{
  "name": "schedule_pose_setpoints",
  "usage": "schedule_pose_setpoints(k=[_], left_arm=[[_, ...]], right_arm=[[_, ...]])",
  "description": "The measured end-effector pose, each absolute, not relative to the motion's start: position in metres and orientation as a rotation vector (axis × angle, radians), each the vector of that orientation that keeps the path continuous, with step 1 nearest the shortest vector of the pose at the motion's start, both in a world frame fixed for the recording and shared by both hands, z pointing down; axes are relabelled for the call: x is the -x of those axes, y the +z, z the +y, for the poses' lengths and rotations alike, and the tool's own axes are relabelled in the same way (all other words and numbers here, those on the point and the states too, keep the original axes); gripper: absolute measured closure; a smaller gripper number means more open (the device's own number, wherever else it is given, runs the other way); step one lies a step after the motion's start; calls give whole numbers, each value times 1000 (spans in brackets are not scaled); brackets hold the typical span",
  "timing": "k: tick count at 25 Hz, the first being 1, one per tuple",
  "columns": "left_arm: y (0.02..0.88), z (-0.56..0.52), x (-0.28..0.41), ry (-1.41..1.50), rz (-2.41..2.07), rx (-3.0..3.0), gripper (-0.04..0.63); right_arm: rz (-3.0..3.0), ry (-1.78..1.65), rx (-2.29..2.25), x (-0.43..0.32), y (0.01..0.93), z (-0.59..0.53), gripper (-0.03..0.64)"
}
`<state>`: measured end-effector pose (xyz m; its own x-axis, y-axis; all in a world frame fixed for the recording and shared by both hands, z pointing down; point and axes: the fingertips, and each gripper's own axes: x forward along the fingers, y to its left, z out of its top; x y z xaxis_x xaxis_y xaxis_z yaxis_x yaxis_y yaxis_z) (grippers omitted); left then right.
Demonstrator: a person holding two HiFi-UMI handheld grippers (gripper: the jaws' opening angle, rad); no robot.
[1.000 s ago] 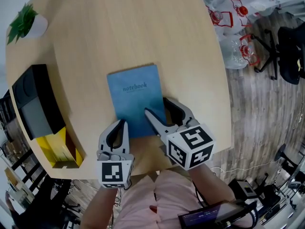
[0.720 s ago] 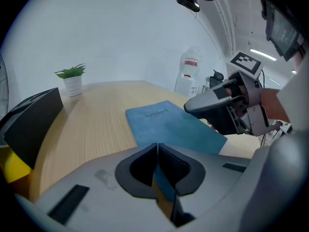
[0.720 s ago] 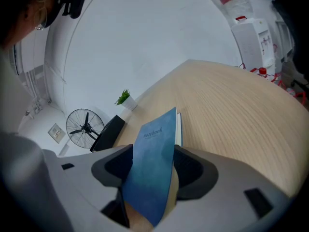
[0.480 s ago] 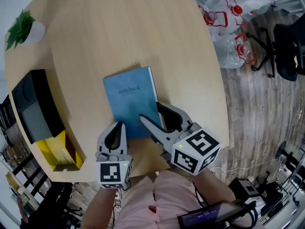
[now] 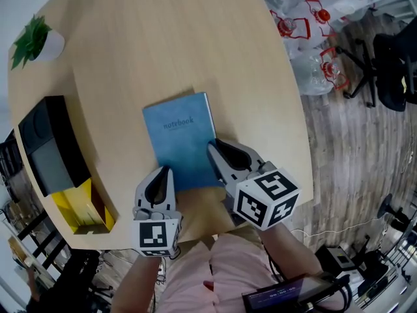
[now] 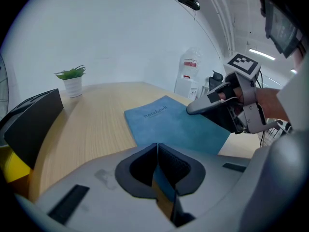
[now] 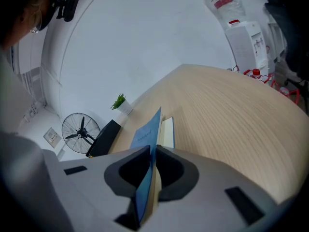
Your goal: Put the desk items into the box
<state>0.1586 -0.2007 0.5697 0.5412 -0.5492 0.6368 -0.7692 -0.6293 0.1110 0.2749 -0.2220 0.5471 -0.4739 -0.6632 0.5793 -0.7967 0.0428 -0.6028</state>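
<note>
A blue notebook (image 5: pixel 177 139) lies on the round wooden table (image 5: pixel 163 44) near its front edge. My right gripper (image 5: pixel 214 150) is shut on the notebook's right edge; in the right gripper view the blue cover (image 7: pixel 147 129) stands upright between the jaws with white pages (image 7: pixel 167 132) beside it. My left gripper (image 5: pixel 161 173) is shut with nothing in it, its tip at the notebook's near left corner. The left gripper view shows the notebook (image 6: pixel 169 122) flat ahead and the right gripper (image 6: pixel 193 109) on its edge. A black box (image 5: pixel 49 149) stands at the table's left edge.
A yellow piece (image 5: pixel 81 207) sticks out of the box's near end. A small potted plant (image 5: pixel 36 41) stands at the far left. Water bottles (image 5: pixel 306 38) and a black chair (image 5: pixel 391 64) are on the floor to the right. A fan (image 7: pixel 81 129) stands beyond the table.
My right gripper's jaws, open over the notebook's right edge before, have shut on it. The notebook has shifted slightly. The left gripper has stayed put.
</note>
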Motion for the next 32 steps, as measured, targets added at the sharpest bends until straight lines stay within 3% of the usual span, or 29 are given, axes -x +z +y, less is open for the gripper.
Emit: schedule_pose_setpoints(k=[12, 17, 32], left_arm=[[569, -200, -160, 813, -1079, -2420, 577], [571, -199, -158, 804, -1088, -2396, 577], [483, -200, -128, 608, -1295, -2386, 577]], right_arm=[[-2210, 1572, -1474, -263, 549, -226, 537], [-2228, 1434, -1442, -256, 536, -226, 577], [-2310, 1230, -1455, -229, 463, -228, 583]])
